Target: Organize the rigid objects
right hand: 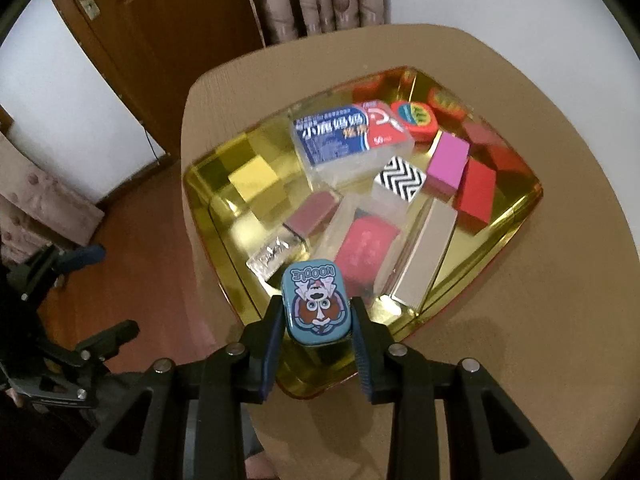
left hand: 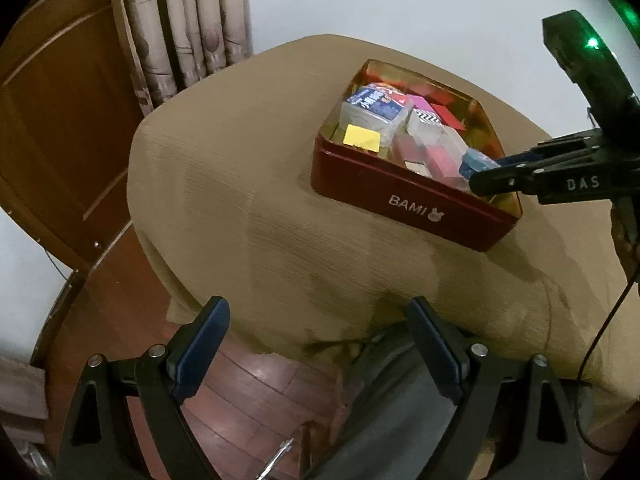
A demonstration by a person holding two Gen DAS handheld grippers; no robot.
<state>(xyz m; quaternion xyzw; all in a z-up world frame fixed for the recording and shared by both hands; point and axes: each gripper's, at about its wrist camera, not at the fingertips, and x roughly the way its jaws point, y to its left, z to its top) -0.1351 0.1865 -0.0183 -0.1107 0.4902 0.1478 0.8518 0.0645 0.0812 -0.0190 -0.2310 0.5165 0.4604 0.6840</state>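
The right hand-held gripper (right hand: 316, 320) was closed on a small blue tin (right hand: 315, 304) with a cartoon face and the word NOODLE on its lid, its two blue-padded fingers pressed against the tin's left and right sides. It held the tin above the near edge of a red box (left hand: 400, 196) marked BAMI, whose inside was shiny gold. In the left wrist view the same gripper reached in from the right, with the blue tin (left hand: 478, 160) at its tip over the box's near right corner.

The box sat on a worktop (left hand: 240, 200) covered in tan cloth. Inside it lay a clear case with a blue and red label (right hand: 348, 136) at the far middle, a yellow block (right hand: 254, 178) to the far left, a black-and-white zigzag piece (right hand: 400, 178), a pink block (right hand: 446, 162), a red block (right hand: 476, 196) to the right, a round red item (right hand: 412, 118) at the far side, a clear case holding something red (right hand: 366, 246) near the middle, and a long pale box (right hand: 424, 258) to its right.

The left hand-held gripper (left hand: 316, 352) was wide open and held nothing, at the near edge of the worktop, well apart from the box.
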